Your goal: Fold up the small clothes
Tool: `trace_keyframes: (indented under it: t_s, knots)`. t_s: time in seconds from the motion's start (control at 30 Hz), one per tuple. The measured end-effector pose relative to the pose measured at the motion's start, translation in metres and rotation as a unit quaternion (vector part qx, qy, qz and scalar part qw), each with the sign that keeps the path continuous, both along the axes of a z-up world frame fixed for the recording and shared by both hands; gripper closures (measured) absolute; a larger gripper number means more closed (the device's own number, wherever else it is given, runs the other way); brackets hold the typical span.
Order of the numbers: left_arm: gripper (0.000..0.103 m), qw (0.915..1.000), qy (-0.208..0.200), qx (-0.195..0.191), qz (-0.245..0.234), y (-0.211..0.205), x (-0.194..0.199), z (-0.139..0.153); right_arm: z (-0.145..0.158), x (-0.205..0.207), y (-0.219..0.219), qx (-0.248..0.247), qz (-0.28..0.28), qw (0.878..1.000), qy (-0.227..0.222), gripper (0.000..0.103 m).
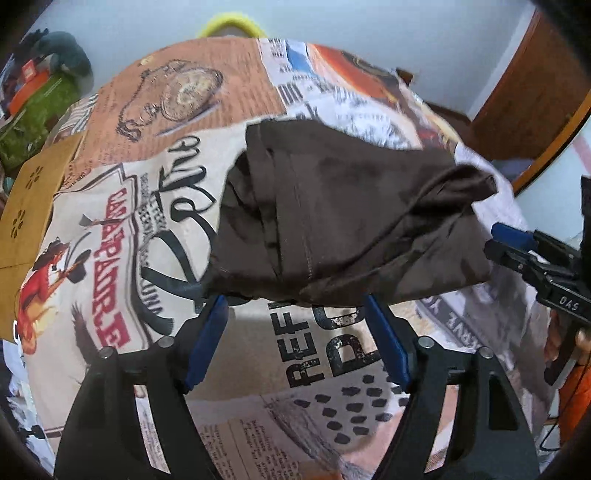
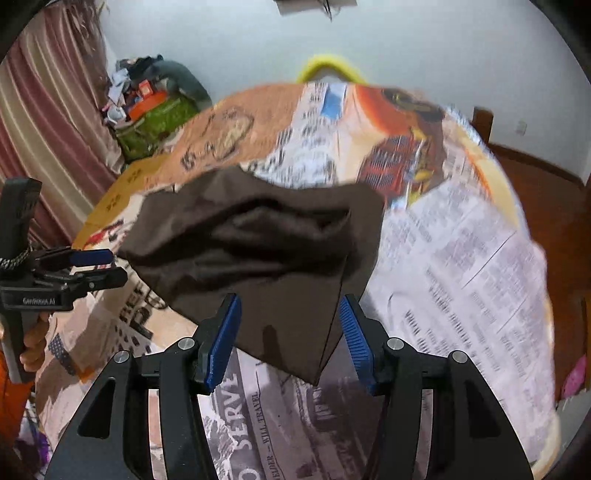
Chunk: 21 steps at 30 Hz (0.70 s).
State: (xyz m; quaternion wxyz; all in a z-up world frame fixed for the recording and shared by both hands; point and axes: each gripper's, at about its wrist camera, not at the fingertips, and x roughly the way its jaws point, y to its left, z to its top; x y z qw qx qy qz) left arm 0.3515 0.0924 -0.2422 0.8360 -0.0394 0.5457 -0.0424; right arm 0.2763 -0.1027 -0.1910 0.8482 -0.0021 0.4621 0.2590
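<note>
Pale walls, a striped curtain (image 2: 48, 122) and a pile of green and orange clutter (image 2: 155, 110) are seen behind a round tabletop (image 2: 461, 266) that is covered by a cloth printed with newspaper text, vintage labels and pictures. A flat piece of tan cardboard with small flower cut-outs (image 1: 27, 218) is laid at the tabletop's far left edge, and a yellow curved band (image 1: 231, 24) is glimpsed beyond the far rim.

Near the middle of the tabletop a small dark brown garment of thin fabric (image 1: 343, 218) is spread in a rumpled, roughly folded bundle. A stitched seam is visible down its top layer, loose creases are gathered at its right end, and in the right wrist view a pointed corner is left hanging toward the camera.

The left gripper (image 1: 295, 339), black with blue ribbed pads, is held just at the garment's near edge with its jaws spread wide; nothing is clamped between them. The right gripper (image 2: 291, 339) is opened about halfway, and the garment's pointed corner lies between its pads, which are not pressed on the fabric, so it is judged released.

At least one fold appears to be made, since layers are stacked. The bundle is judged unfinished: edges are uneven, the corner is not tucked, and smoothing or a further fold seems to be needed.
</note>
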Motion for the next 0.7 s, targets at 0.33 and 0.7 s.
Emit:
trace_keyframes:
  t_s: [0.33,0.7]
  knots:
    - [0.026,0.9974,-0.03,0.053,0.038,0.009,0.047,0.003,0.005,0.025,0.024,-0.01,0.029,0.999,-0.011,0.052]
    - [0.026,0.99,-0.082,0.091,0.07,0.019,0.108,0.038,0.005,0.067,0.017,0.013,-0.016,1.0,-0.012,0.052]
